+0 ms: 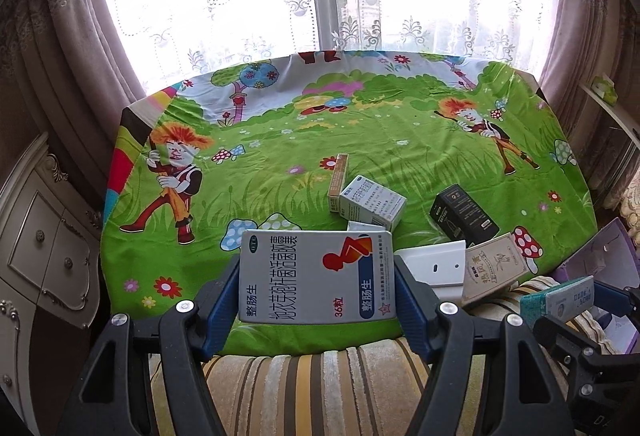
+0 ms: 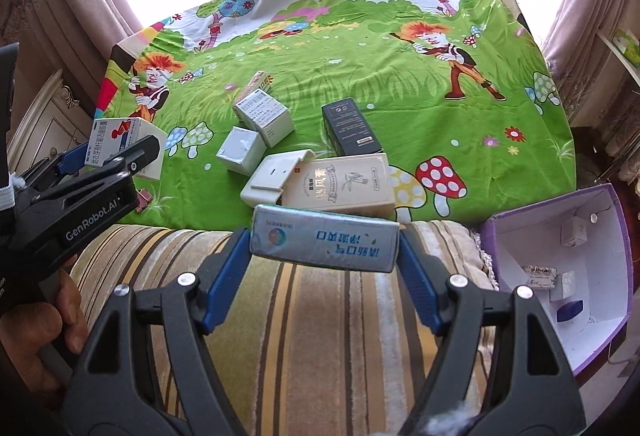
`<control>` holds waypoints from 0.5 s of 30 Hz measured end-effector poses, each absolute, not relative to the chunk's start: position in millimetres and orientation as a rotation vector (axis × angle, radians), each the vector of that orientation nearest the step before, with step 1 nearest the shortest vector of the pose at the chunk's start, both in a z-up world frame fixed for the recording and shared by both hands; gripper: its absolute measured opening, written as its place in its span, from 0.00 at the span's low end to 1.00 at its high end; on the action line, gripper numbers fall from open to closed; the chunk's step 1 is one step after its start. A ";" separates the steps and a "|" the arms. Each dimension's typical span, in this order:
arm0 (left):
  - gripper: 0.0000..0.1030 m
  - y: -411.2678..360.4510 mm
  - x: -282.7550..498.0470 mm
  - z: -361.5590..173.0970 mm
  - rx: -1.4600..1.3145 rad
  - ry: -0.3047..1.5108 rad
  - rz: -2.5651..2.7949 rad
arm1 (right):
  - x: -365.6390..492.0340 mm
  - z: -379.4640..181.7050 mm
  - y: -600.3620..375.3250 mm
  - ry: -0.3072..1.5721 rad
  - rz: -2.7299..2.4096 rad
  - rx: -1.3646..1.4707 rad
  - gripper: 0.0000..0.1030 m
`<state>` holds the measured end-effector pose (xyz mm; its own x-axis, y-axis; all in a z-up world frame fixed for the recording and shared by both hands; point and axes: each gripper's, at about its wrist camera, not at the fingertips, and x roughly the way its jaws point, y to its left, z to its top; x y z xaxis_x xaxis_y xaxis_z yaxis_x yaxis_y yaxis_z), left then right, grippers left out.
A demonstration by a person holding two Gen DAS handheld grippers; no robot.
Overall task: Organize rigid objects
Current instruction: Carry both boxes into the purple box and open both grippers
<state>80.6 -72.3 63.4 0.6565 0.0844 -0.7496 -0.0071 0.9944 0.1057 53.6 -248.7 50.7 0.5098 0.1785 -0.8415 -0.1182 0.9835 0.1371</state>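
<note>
My left gripper (image 1: 316, 300) is shut on a grey medicine box with a red figure (image 1: 318, 276), held above the table's near edge; it also shows in the right wrist view (image 2: 120, 144). My right gripper (image 2: 324, 256) is shut on a silvery box with blue print (image 2: 324, 242), held over the striped cushion. On the green cartoon cloth (image 2: 400, 84) lie a black box (image 2: 352, 128), a beige box (image 2: 344, 182), a white plastic case (image 2: 276, 172), and small white boxes (image 2: 264, 114).
A purple-edged open box (image 2: 500, 236) with several small items inside stands at the right, beside the cushion (image 2: 320, 316). A small binder clip (image 2: 144, 202) lies at the cloth's near left edge. A white cabinet (image 1: 44, 248) stands left. Curtains and window are behind.
</note>
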 end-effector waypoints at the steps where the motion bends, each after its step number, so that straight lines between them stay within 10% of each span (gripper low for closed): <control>1: 0.68 -77.4 79.8 63.6 0.101 0.854 0.039 | 52.0 51.1 -254.5 1.018 0.171 0.070 0.74; 15: 0.68 -174.5 65.6 56.7 0.101 0.921 -0.289 | 28.5 53.5 -346.9 0.974 -0.030 0.093 0.74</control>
<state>65.6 -174.5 56.7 0.5694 -0.2032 -0.7965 0.2889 0.9566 -0.0375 28.5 -346.9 53.5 0.5617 0.0162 -0.8272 0.0674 0.9956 0.0653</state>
